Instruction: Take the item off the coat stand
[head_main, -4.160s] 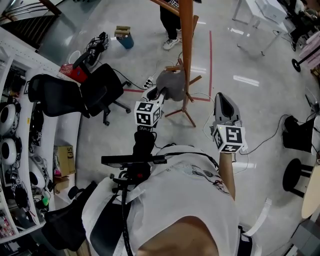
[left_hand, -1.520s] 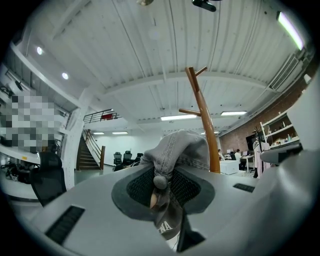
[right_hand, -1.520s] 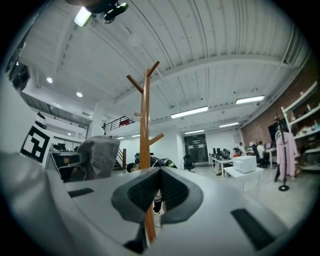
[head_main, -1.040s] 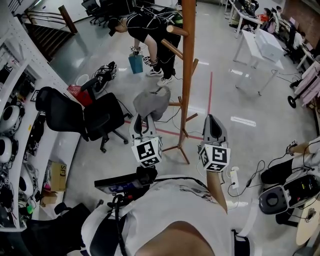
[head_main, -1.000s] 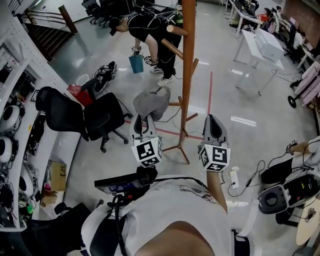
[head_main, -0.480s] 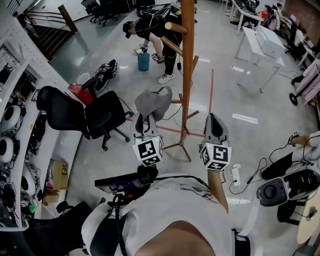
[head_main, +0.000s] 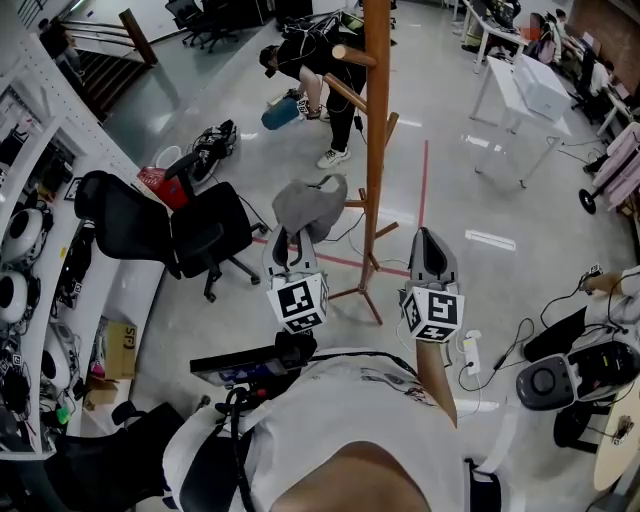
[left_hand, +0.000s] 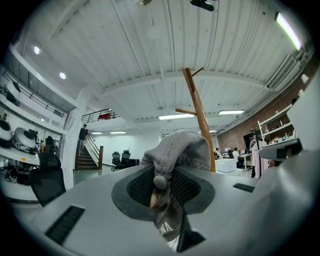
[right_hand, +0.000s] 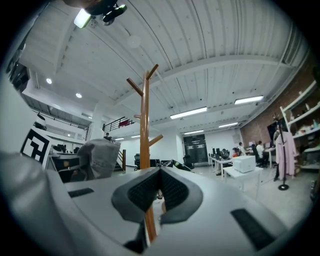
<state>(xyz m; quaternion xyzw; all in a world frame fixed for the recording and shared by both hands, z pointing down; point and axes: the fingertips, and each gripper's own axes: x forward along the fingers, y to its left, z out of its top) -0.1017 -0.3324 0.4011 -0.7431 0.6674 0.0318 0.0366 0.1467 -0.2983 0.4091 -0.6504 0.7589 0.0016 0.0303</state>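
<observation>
A grey denim cap (head_main: 310, 205) hangs from my left gripper (head_main: 290, 243), clear of the wooden coat stand (head_main: 376, 150) and just to its left. In the left gripper view the cap (left_hand: 177, 150) is pinched between the pads, so the left gripper (left_hand: 160, 192) is shut on it, with the coat stand (left_hand: 200, 115) behind. My right gripper (head_main: 428, 243) is held right of the pole. In the right gripper view the right gripper (right_hand: 160, 190) is shut with nothing in it; the coat stand (right_hand: 145, 125) and the cap (right_hand: 98, 157) show beyond.
A black office chair (head_main: 200, 235) stands left of the stand. A person (head_main: 310, 55) bends over a blue bucket (head_main: 280, 110) farther back. White tables (head_main: 535, 85) are at the far right, and a power strip (head_main: 470, 352) with cables lies on the floor. Shelves (head_main: 20, 250) line the left.
Both grippers and the cap have stayed almost still over the last second. The person at the back has shifted and tipped the blue bucket. Several seconds ago the cap was lower, near the stand's base.
</observation>
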